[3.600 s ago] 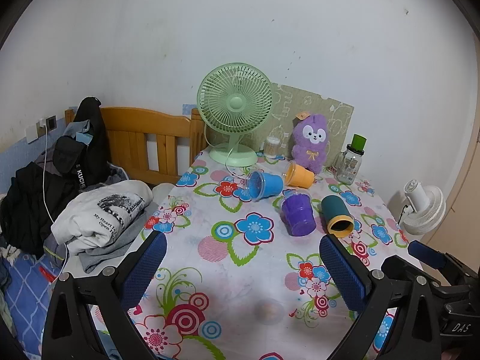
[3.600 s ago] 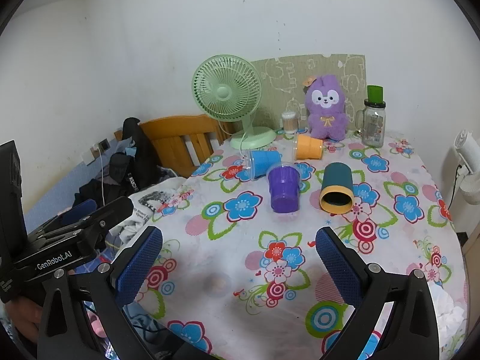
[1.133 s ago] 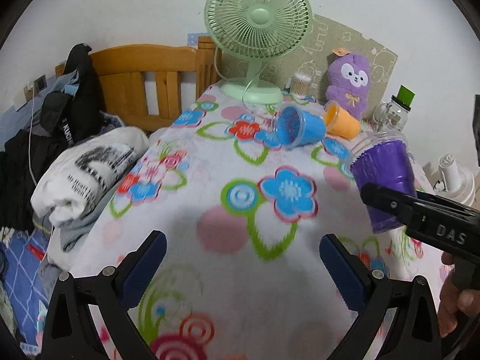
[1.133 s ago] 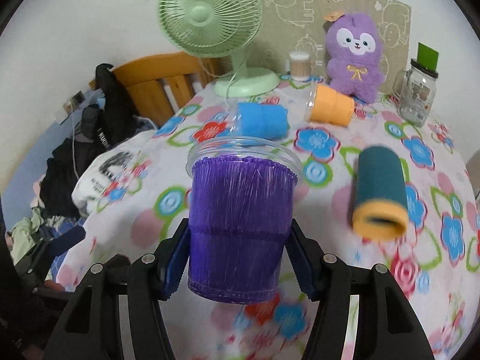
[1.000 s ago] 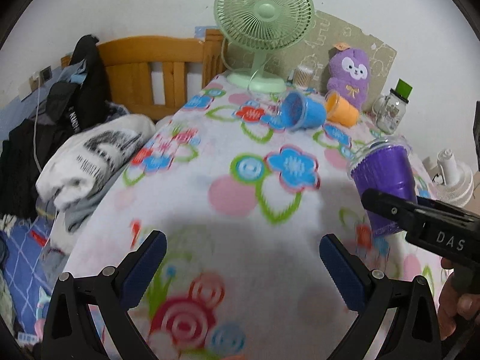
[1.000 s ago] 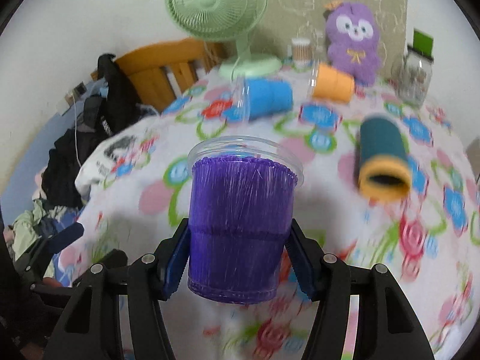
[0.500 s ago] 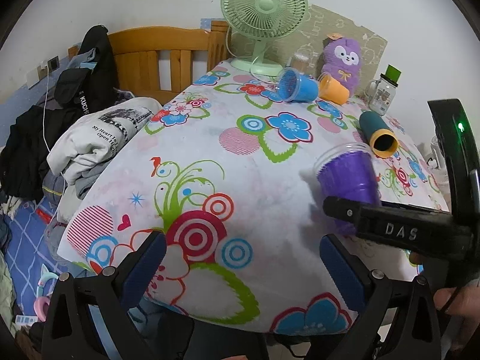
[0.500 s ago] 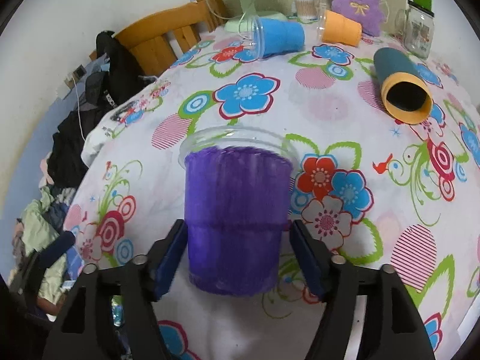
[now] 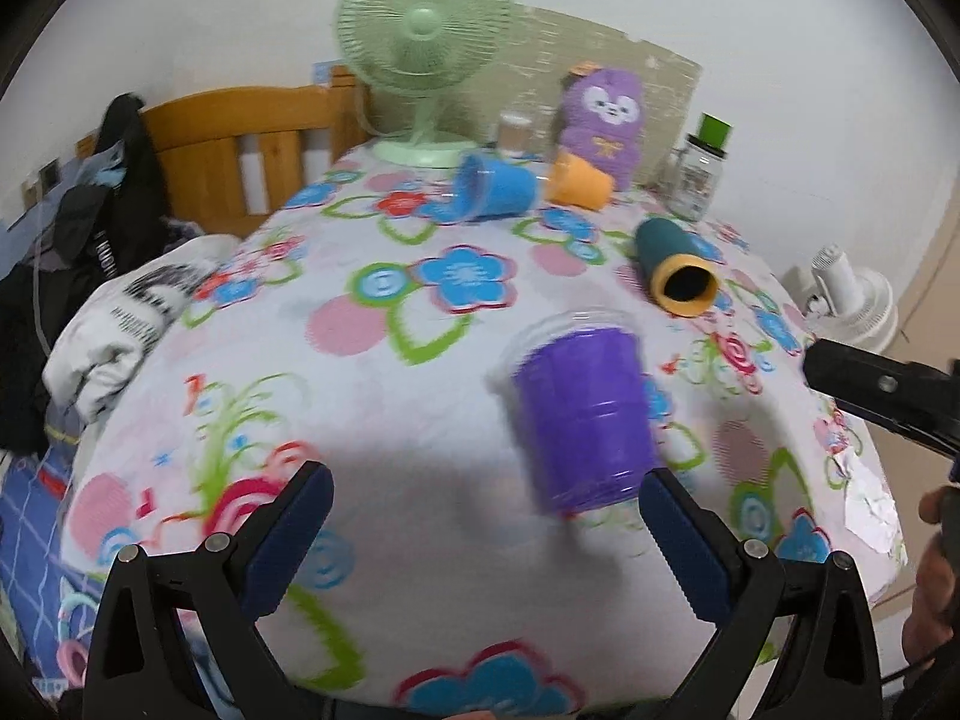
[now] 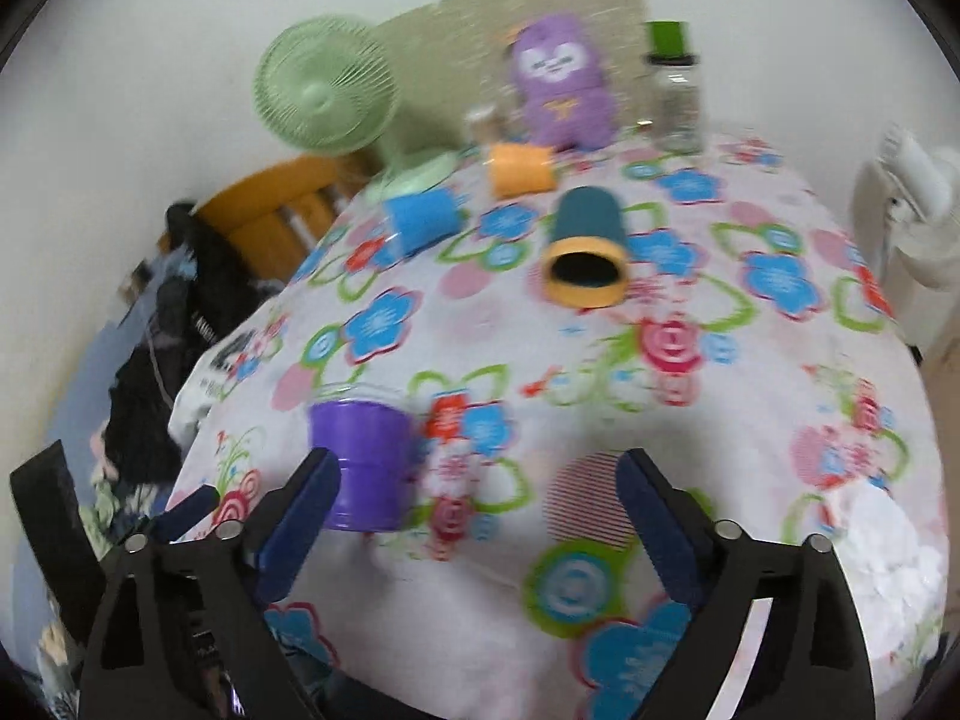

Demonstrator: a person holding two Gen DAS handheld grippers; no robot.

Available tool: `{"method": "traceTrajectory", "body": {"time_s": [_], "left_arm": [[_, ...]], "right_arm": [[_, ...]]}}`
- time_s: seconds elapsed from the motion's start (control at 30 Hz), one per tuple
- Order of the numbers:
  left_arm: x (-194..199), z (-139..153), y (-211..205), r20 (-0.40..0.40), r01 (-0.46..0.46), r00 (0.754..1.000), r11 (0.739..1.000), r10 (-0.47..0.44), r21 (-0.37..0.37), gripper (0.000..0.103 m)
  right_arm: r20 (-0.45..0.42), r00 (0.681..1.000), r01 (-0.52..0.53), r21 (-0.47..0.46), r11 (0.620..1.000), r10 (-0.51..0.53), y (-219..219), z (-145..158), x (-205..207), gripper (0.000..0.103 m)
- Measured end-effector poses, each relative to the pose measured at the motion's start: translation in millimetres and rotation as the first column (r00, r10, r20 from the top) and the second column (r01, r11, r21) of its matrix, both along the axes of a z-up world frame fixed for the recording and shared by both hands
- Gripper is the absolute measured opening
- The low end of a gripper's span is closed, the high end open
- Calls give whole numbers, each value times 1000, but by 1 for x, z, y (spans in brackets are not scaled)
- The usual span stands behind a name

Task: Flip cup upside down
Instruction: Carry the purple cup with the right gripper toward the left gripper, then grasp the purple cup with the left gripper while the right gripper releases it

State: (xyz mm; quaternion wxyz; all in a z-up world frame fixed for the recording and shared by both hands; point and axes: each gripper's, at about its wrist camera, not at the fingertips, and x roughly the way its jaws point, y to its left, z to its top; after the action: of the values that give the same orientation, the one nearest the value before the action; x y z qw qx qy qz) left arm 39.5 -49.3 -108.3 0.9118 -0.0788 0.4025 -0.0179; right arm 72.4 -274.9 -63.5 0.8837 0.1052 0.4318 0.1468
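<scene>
Left wrist view shows my left gripper point(image 9: 483, 531) spread wide with nothing between its blue pads point(image 9: 288, 540), low over the near part of the flowered tablecloth point(image 9: 372, 384). Just ahead of my right-hand pad stands the purple cup point(image 9: 585, 417), rim up, inside a clear outer cup, resting on the cloth by itself; motion blur softens its edges. Farther back a teal cup with an orange rim point(image 9: 675, 267) lies on its side, mouth toward me, and beyond it a blue cup point(image 9: 495, 189) and an orange cup point(image 9: 579, 183) also lie on their sides. Behind those are a green desk fan point(image 9: 423, 45), a purple plush toy point(image 9: 603, 123) and a glass jar with a green lid point(image 9: 699, 171). A wooden headboard point(image 9: 240, 150) and heaped clothes point(image 9: 120, 294) sit off the table's left. At the right edge I see part of my other tool. From the right wrist view, my right gripper point(image 10: 477, 501) is also open and empty, and the purple cup point(image 10: 363, 462) stands just beside its left finger, outside the gap between the fingers; whether it touches that finger I cannot tell through the blur.
</scene>
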Motion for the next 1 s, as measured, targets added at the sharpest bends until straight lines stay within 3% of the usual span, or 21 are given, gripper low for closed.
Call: {"method": "traceTrajectory", "body": {"time_s": [0.3,0.43,0.63,1.0], "left_arm": [[24,-28,-40,-36,46,998,998,-45,35,102],[31,-43,-42,-81,57,995,998,-55,28,88],[31,-37,-41,-60,68,996,997,-66,41,69],[30,-27,-31,-54,67,996,997,-65,37,57]], "right_arm": [[-54,998,45,39,998,-43,-41,-24,-2,95],[-60,997,44,49,998,-41,-44,-28,0,95],[-69,997,36,58,998,-32,-44,-33,5,95],[-60,998,-3,55,998,6,-30,-30,4,96]]}}
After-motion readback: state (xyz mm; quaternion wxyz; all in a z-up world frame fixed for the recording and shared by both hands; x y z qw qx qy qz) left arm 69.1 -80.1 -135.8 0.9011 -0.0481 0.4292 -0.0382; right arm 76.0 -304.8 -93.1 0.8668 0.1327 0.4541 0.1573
